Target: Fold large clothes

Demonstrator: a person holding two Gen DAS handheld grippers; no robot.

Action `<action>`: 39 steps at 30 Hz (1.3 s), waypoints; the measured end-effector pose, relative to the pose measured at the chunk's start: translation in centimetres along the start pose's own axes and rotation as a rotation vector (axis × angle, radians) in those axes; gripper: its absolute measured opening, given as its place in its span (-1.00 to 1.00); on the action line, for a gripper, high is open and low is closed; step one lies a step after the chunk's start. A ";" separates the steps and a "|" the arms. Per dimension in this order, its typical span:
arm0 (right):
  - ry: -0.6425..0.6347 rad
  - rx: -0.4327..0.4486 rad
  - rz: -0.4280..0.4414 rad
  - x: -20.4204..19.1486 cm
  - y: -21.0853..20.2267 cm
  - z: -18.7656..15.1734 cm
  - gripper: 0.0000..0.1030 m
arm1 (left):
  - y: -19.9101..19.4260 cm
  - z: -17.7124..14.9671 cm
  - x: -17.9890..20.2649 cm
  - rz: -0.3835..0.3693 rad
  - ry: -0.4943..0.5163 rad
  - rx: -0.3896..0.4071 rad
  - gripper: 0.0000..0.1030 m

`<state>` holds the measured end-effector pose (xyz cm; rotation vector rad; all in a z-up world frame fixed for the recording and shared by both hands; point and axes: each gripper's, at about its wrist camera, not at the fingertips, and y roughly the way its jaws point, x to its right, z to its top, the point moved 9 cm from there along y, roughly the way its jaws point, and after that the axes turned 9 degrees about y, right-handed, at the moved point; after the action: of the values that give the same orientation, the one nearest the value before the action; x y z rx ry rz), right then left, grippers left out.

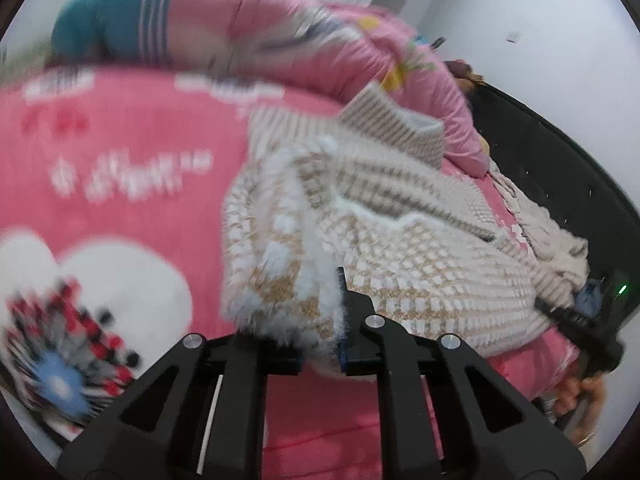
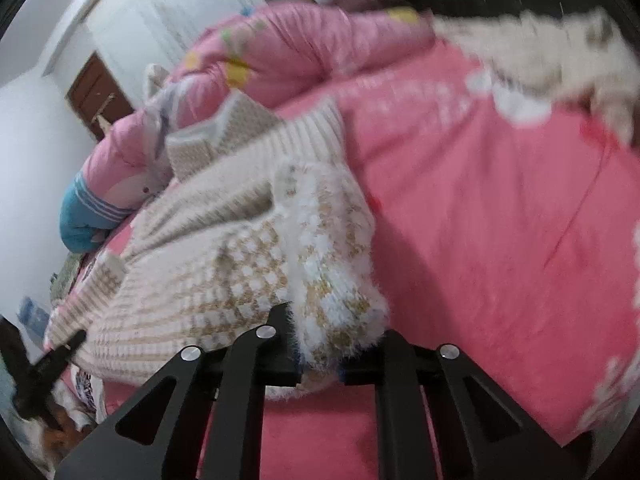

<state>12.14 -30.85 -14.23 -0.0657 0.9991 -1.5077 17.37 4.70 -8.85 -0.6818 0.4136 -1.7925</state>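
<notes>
Nearest in the left wrist view, the left gripper (image 1: pixel 320 328) is seen from behind, pitched downward toward the bed, its black linkages spreading from the bottom of the frame. Its jaws are drawn narrow and a fuzzy white-and-tan edge of the knitted sweater (image 1: pixel 384 240) is pinched between them, the fabric bulging up over the fingertips. In the right wrist view the right gripper (image 2: pixel 320 344) is held in a matching downward pitch, and its jaws too are clamped narrow on a fluffy edge of the same sweater (image 2: pixel 224 256), which is bunched just above the fingers.

The sweater is spread rumpled across the pink bedsheet (image 1: pixel 132 184), with its checked body lying between the two grippers and its ribbed collar turned up on the far side. At the right edge of the left view the other black gripper is glimpsed against the sweater's hem, with part of a hand (image 1: pixel 580 396) below it; at the lower left of the right view the left tool appears in the same way.

On the sheet, a white heart and a red, black and blue printed figure are seen blurred at the left of the left view. Beyond the sweater, a pink quilt (image 1: pixel 320 40) with yellow print is heaped along the far side of the bed, a teal striped cloth (image 1: pixel 116 20) beside it. A second cream garment (image 2: pixel 552 56) is laid near a dark headboard (image 1: pixel 560 168). Farthest, white walls and a brown door (image 2: pixel 96 92) are visible.
</notes>
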 end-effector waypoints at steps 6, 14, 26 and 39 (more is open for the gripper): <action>-0.051 0.073 0.047 -2.2 -5.0 1.6 -0.82 | -4.7 2.8 1.0 -0.019 0.044 0.080 -0.83; 0.019 -0.115 0.063 1.5 -5.3 -3.8 -0.73 | -6.5 -4.1 -1.2 -0.090 -0.046 -0.097 -0.75; 0.064 -0.085 -0.094 6.3 -8.2 -2.3 0.12 | -8.4 -6.3 -8.1 -0.050 -0.212 -0.081 -0.26; -0.331 -0.150 0.049 -8.5 -3.4 -5.5 0.38 | -5.4 -3.4 3.1 -0.220 0.088 -0.091 0.08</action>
<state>8.32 -21.36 -11.34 -0.3828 0.8374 -1.3222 10.55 3.30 -7.50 -0.7369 0.4970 -2.0269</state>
